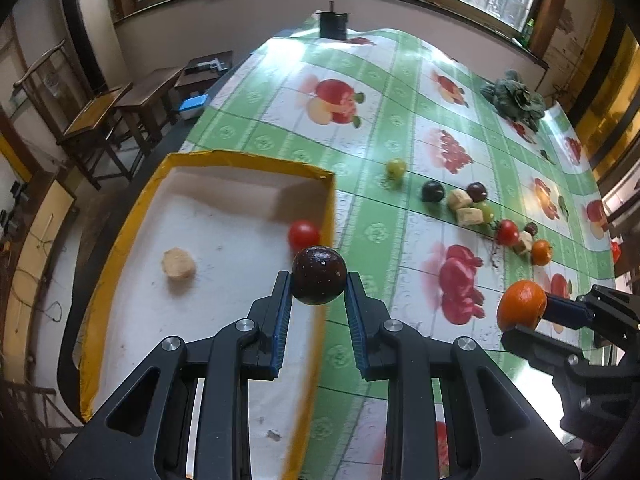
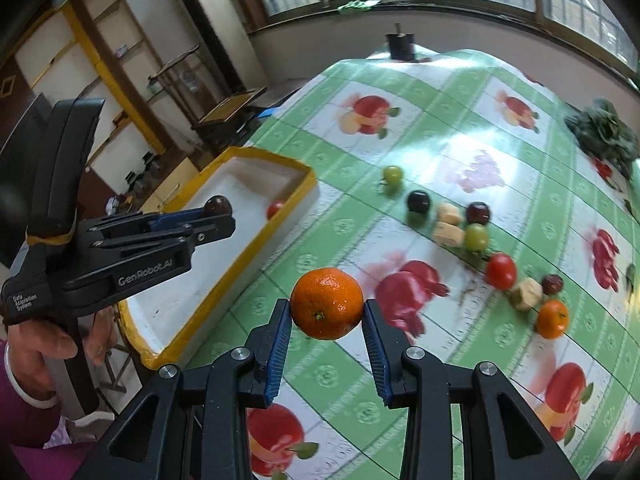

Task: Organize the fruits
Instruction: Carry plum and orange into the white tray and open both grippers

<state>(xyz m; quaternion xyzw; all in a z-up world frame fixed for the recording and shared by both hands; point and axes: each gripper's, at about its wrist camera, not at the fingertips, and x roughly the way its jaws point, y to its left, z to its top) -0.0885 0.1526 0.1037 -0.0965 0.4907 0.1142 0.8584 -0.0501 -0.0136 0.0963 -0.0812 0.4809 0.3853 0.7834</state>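
The left gripper is clamping a dark plum in nearly closed jaws above the yellow-rimmed tray, while the right gripper is pinching a mandarin over the worktop.

Both grippers are black with blue ridged fingers and shiny round screws. The left gripper has white letters. The sleeve is purple.

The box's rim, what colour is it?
Yellow, around a white inside; the box shows best in the left wrist view.
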